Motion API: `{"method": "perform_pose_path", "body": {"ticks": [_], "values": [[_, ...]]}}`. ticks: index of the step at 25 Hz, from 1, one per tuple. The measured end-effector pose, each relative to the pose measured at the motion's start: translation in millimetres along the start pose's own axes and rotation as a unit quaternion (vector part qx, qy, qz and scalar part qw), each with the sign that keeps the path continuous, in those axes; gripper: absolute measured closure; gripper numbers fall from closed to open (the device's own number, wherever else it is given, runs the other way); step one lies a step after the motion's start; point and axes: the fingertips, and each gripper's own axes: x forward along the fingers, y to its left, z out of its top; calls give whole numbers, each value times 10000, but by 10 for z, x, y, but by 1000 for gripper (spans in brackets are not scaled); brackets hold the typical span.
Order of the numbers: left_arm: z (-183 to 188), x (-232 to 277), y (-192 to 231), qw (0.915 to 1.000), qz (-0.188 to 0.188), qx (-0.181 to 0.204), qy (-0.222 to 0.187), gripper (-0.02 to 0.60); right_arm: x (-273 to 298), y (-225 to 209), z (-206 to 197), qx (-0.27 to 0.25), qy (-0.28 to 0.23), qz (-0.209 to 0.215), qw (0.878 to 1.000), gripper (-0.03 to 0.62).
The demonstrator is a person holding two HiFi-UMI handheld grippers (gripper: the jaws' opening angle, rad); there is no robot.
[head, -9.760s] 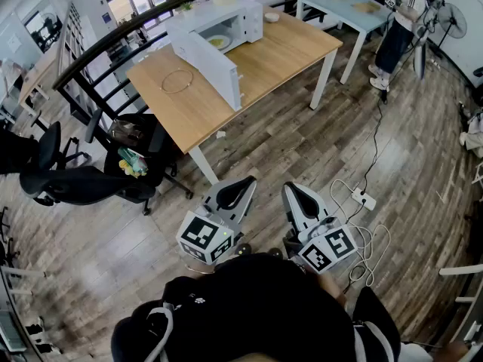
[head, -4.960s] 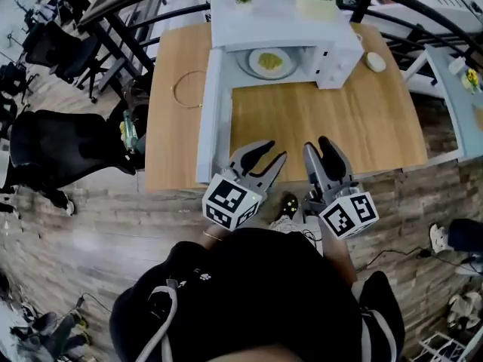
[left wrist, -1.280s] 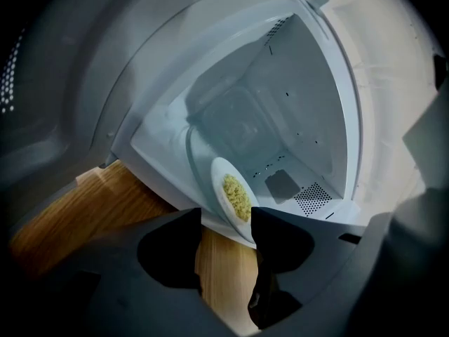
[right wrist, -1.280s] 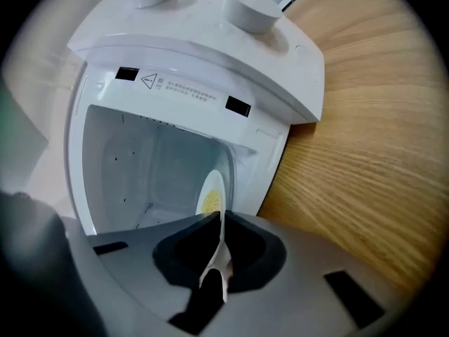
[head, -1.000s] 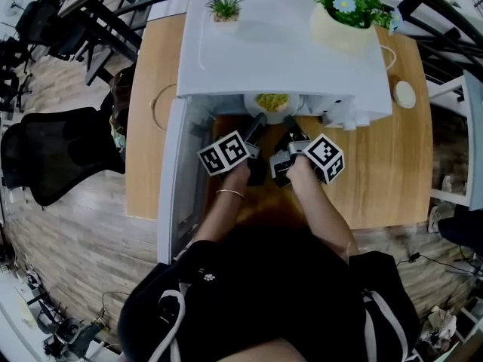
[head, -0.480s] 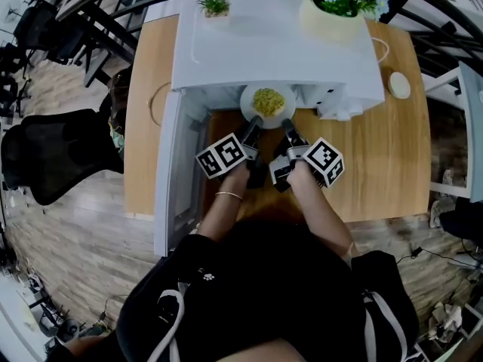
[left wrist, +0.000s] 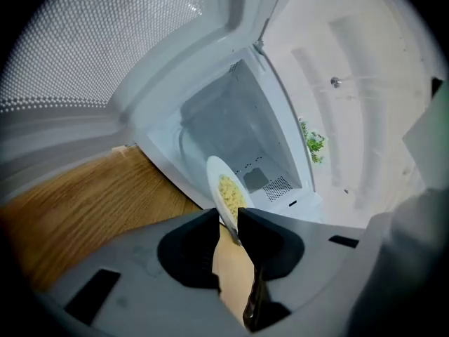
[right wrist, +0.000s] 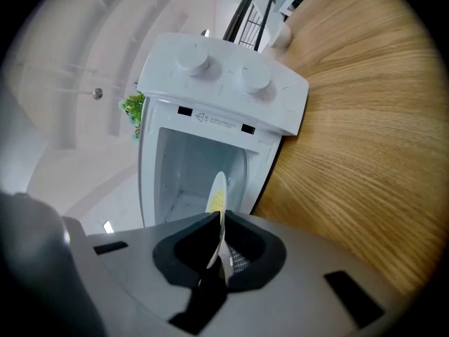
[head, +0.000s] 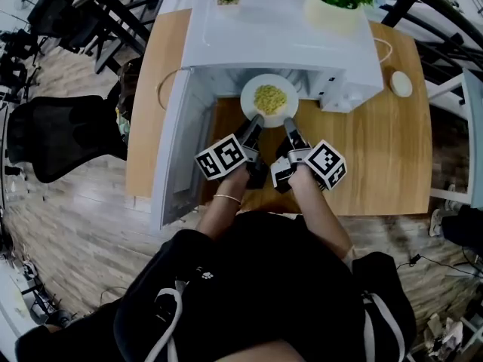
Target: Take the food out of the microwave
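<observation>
Plate [head: 269, 100] rim clamped on both sides: left gripper [head: 254, 121], jaws just closed in, bites near-left edge; right gripper [head: 290, 124] pinches near-right edge. Plate lies dead ahead of both, at open microwave [head: 279, 36] mouth, over wooden table [head: 377, 157]. White, round, yellow food [head: 269, 96] heaped at centre.

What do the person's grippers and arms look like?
Both the left gripper and right gripper have grey bodies, black tapered jaws and a white cube with black square markers. Forearms are bare; a thin bracelet circles the left wrist. The top is black.
</observation>
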Motion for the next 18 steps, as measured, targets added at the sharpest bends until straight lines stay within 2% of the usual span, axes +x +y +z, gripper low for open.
{"method": "perform_pose_path", "body": {"ticks": [18], "values": [[-446,-619,-531,9985,-392,269,-263,503,-862,174,-117,-231,3,558,9982,568]]}}
